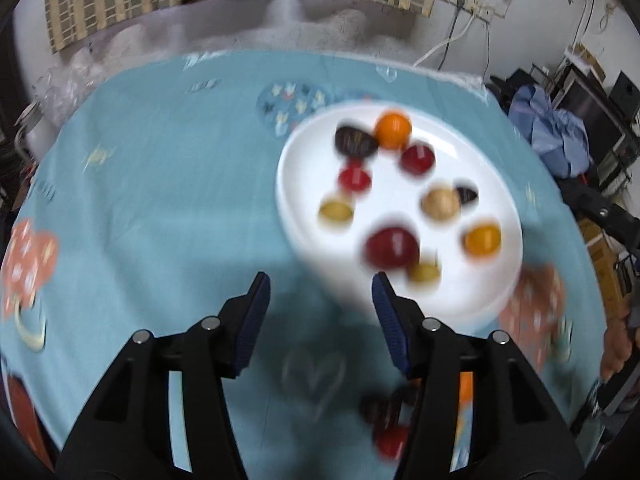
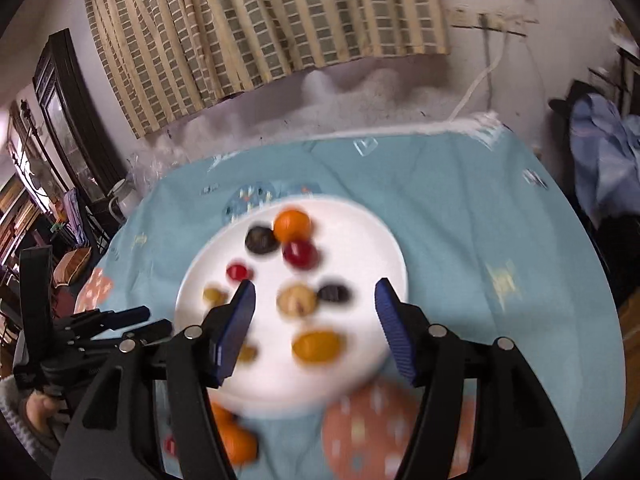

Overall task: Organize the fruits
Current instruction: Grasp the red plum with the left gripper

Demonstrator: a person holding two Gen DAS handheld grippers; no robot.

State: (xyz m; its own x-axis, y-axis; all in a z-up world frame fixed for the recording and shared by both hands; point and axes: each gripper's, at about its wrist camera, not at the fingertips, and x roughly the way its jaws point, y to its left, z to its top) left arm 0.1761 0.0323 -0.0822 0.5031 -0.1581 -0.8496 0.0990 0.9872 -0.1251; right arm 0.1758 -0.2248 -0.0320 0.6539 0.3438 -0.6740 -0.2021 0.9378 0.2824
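Observation:
A white plate (image 1: 288, 184) on a light blue tablecloth (image 1: 160, 200) holds several fruits, among them an orange (image 1: 393, 130), a dark fruit (image 1: 355, 142) and a large red one (image 1: 392, 247). My left gripper (image 1: 320, 280) is open and empty over the cloth just short of the plate's near rim. Loose fruits lie on the cloth under it: a dark one (image 1: 380, 404), a red one (image 1: 390, 442) and an orange one (image 1: 465, 392). My right gripper (image 2: 316, 286) hangs open above the plate (image 2: 360, 248), holding nothing; a tan fruit (image 2: 297, 300) shows beyond its fingers. Both views are blurred.
A loose orange fruit (image 2: 234, 436) lies on the cloth near the plate's front edge. The left gripper (image 2: 150, 320) and the hand (image 2: 36, 408) holding it show left of the plate. A curtain (image 2: 260, 20) hangs behind the table, and blue clothing (image 2: 600, 148) is piled at the right.

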